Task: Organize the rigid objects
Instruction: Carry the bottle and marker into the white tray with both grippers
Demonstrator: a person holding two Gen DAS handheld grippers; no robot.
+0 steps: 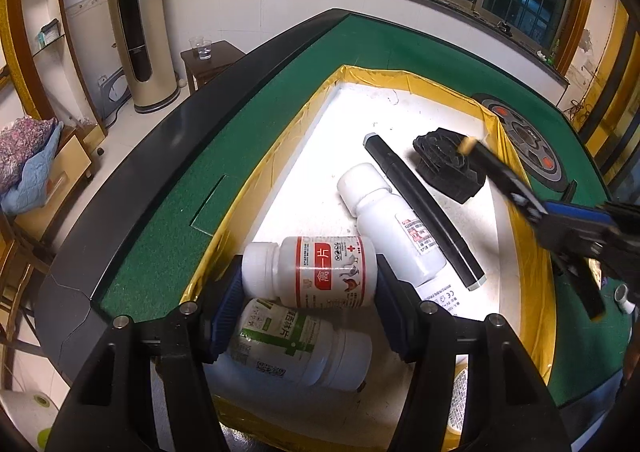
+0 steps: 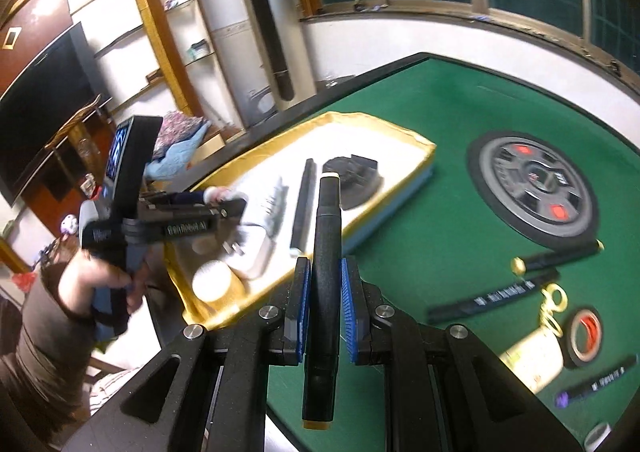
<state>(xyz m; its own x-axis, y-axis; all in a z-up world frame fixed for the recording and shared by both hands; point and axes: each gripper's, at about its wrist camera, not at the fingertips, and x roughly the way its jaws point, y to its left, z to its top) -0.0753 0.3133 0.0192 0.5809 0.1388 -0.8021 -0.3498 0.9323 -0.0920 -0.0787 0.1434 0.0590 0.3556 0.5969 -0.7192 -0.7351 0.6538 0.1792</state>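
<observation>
My left gripper (image 1: 310, 276) is shut on a white pill bottle with a red label (image 1: 324, 272), held sideways over the near end of the yellow-rimmed white tray (image 1: 280, 156). Under it lies a green-label bottle (image 1: 296, 352). Further in lie another white bottle (image 1: 384, 212), a black marker (image 1: 420, 208) and a black round holder (image 1: 448, 164). My right gripper (image 2: 326, 266) is shut on a black marker with a cream tip (image 2: 326, 236), pointing at the tray (image 2: 400, 144) from its right side. That marker (image 1: 492, 164) hovers over the tray's far right corner.
The tray sits on a green felt table (image 2: 440, 252) with a round dial (image 2: 536, 192) at its centre. To the right on the felt lie several markers (image 2: 492, 300), a tape roll (image 2: 586, 336) and a cream bottle (image 2: 536, 356). The table's black rim (image 1: 160, 156) runs along the left.
</observation>
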